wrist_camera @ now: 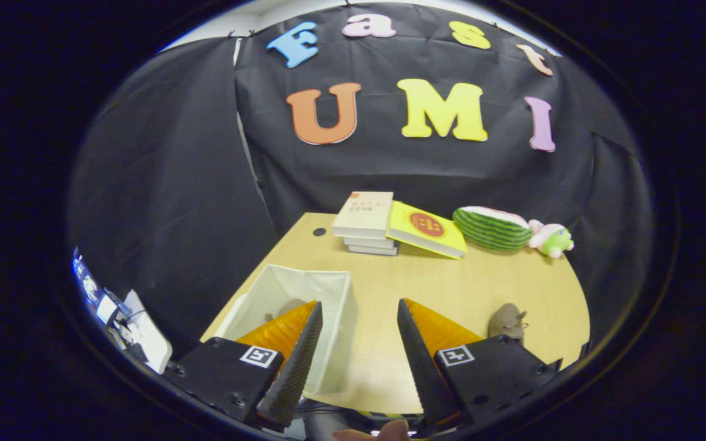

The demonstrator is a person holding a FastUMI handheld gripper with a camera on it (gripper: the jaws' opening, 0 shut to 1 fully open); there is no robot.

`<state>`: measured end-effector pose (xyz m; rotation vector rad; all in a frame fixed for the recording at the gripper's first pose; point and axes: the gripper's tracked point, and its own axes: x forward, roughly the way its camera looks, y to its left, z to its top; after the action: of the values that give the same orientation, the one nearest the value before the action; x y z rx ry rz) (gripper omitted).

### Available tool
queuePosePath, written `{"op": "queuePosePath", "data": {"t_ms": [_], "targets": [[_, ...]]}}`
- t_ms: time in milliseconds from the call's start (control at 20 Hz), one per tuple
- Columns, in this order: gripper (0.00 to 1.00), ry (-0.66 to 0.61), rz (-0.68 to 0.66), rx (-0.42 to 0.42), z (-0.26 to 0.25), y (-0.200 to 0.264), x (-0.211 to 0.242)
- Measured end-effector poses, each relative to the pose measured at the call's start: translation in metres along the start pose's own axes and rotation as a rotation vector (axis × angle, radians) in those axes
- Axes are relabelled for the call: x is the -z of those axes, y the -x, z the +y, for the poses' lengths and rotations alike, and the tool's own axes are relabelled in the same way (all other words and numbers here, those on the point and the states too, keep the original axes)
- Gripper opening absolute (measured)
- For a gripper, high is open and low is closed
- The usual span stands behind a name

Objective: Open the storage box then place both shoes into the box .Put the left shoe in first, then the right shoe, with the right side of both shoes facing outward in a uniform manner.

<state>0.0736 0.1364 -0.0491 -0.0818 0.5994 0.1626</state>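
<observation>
My tongs [359, 343] are released, the two fingers spread wide with nothing between them but bare tabletop, and they hang above the near edge of the table [451, 288]. The left finger [295, 361] sits over the near right wall of the storage box [328, 294], a white fabric box standing open at the table's near left corner. Inside it, just beyond my left finger, I can make out part of a greyish-brown shape that looks like one shoe [285, 308], though my finger hides most of it and I cannot tell which way it faces. The other shoe [508, 321], also greyish-brown, lies on the table just beyond my right finger [420, 355], close to the near right edge and well apart from the box. At the far edge a stack of pale books [365, 223] stands near the middle, with a yellow book [426, 229] leaning against its right side. To the right of that, along the same far edge, lie a watermelon slice [493, 228] and, touching it, a small pink and green plush toy [550, 239].
</observation>
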Motion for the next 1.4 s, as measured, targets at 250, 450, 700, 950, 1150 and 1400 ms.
{"op": "queuePosePath", "data": {"t_ms": [250, 450, 700, 950, 1150, 1400], "targets": [[0.82, 0.021, 0.108, 0.092, -0.102, 0.008, 0.036], [0.82, 0.042, 0.179, 0.172, -0.175, 0.008, 0.067], [0.83, 0.013, 0.32, 0.198, -0.233, -0.007, 0.12], [0.82, -0.064, 0.413, 0.177, -0.26, -0.029, 0.154], [0.83, -0.121, 0.473, 0.159, -0.272, -0.047, 0.175], [0.83, -0.197, 0.53, 0.174, -0.298, -0.069, 0.197]]}}
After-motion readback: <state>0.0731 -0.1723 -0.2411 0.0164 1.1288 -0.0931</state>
